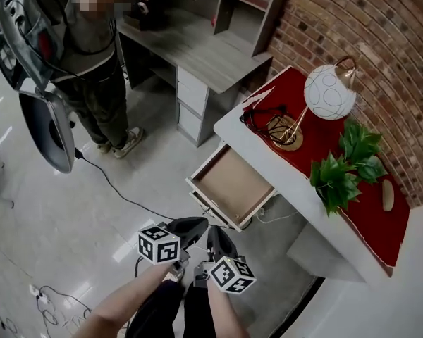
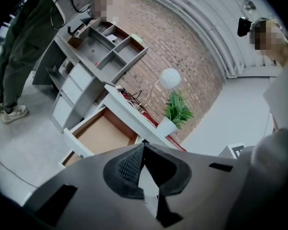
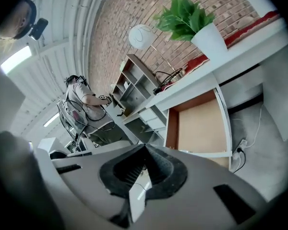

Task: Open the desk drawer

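The desk drawer (image 1: pixel 228 186) stands pulled out from under the white desk (image 1: pixel 268 162), its brown bottom bare; it also shows in the left gripper view as drawer (image 2: pixel 97 134) and in the right gripper view as drawer (image 3: pixel 202 124). My left gripper (image 1: pixel 194 225) and right gripper (image 1: pixel 216 235) hang side by side just short of the drawer's front, clear of it. Both are shut with nothing between the pads: left gripper (image 2: pixel 143 146), right gripper (image 3: pixel 145 147).
On the desk lie a red cloth (image 1: pixel 317 139), a globe lamp (image 1: pixel 329 91), a tangle of cable (image 1: pixel 263 118) and a green plant (image 1: pixel 345 164). A grey shelf desk (image 1: pixel 197 51) stands behind. A person (image 1: pixel 92 55) stands at the left by a chair (image 1: pixel 46 129). Cables (image 1: pixel 113 185) run over the floor.
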Demonstrator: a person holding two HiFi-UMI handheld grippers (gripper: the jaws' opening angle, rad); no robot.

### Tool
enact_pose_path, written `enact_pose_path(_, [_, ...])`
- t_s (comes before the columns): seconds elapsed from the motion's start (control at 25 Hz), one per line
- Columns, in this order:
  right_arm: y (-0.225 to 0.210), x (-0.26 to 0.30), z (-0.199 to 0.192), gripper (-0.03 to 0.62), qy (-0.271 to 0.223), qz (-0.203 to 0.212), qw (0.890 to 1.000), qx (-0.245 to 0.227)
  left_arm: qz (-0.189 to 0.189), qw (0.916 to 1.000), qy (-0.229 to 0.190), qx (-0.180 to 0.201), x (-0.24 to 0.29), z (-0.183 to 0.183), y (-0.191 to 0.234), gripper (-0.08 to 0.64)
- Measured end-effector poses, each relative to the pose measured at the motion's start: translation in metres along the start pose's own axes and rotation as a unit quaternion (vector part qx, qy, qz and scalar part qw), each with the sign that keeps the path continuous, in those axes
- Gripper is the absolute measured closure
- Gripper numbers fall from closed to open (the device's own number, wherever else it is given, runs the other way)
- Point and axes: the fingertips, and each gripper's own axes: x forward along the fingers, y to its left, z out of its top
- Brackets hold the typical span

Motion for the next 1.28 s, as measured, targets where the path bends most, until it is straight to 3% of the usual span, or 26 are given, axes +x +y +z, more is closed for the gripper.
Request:
enact_pose_path(0.48, [0.067, -0.047, 0.100, 0.575, -0.047, 0.024, 0.995, -0.086, 0.001, 0.9906, -0.007, 0.136, -0.031, 0.063, -0.085, 0.549])
enact_pose_path(0.88, [0.094, -0.110, 0.134, 0.575, -0.076, 0.032, 0.981, -0.176, -0.031, 0.9828, -0.022, 0.181, -0.046, 0.072, -0.153, 0.549])
enact_pose_path(1.12, [0.086, -0.158, 0.141, 0.575, -0.118, -0.005, 0.975, -0.187, -0.024, 0.9791, -0.041, 0.198, -0.053, 0.062, -0.175, 0.549])
enact_pose_path(1.28, [0.076, -0.172, 0.146, 0.575, -0.137, -0.026, 0.966, -0.217, -0.024, 0.9752, -0.046, 0.215, -0.052, 0.056, -0.184, 0.549])
